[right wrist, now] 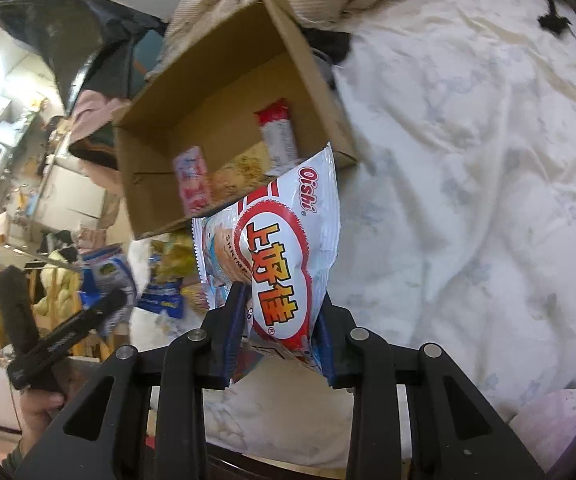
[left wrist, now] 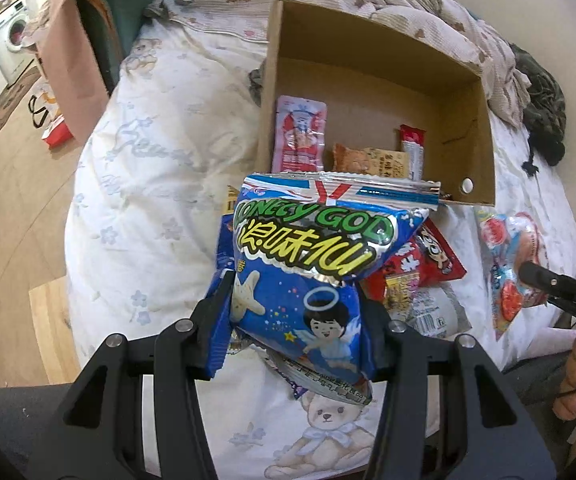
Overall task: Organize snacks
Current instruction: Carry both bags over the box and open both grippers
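The left gripper (left wrist: pixel 294 312) pinches a blue "LONELY GOD" chip bag (left wrist: pixel 308 264) above the bed (left wrist: pixel 148 200), near the cardboard box (left wrist: pixel 464 184). The right gripper (right wrist: pixel 282 328) clamps a white "Oishi" bag (right wrist: pixel 284 248), seemingly shrimp snacks.

The blue snack bag (left wrist: pixel 300 280) reads "LONELY GOD" in green letters, with yellow Chinese characters 浪味仙 under it. The white and red snack bag (right wrist: pixel 276 264) carries "Oishi" in red near its top corner, big yellow characters 上好佳 on the red oval, and part of the word "SHRIMP" beside it. Print on the packets inside the cardboard box (left wrist: pixel 384 40) is too small to read
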The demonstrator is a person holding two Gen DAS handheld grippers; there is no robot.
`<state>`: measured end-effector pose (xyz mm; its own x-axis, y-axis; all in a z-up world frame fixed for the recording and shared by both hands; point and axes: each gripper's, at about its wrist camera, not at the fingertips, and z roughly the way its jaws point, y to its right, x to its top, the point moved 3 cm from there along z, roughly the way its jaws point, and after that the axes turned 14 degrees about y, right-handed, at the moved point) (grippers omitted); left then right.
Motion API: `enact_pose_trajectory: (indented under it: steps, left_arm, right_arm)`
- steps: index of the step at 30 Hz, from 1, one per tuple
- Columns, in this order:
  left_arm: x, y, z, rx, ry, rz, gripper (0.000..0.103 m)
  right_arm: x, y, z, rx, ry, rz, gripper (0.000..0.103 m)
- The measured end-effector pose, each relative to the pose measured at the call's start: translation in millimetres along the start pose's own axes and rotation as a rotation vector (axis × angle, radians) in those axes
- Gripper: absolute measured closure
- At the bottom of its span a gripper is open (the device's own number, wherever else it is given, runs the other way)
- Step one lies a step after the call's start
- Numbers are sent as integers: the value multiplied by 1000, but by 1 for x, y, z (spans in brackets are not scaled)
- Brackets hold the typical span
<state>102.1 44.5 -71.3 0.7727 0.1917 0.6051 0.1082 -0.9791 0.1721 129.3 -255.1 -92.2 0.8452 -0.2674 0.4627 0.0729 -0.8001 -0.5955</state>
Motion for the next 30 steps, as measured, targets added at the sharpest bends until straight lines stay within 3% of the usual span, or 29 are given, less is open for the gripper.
enact_pose_trajectory:
  steps: [3,8,17,24,30]
  left_arm:
    - [15,1,-15,-24,55,-52,56]
    - [54,12,-34,-29,151,0,56]
    - [109,26,9,-20,105,43,56]
    - [112,46,47,21,101,101,56]
    - [110,44,72,66,113,109,56]
  right_arm:
    - [5,-10,0,58,13,13,70]
    - [21,-29,6,100,61,-15,70]
    - [75,-35,16,95,194,-31,70]
    - [105,-28,47,30,199,-69,70]
    - [112,-21,80,0,163,-59,69]
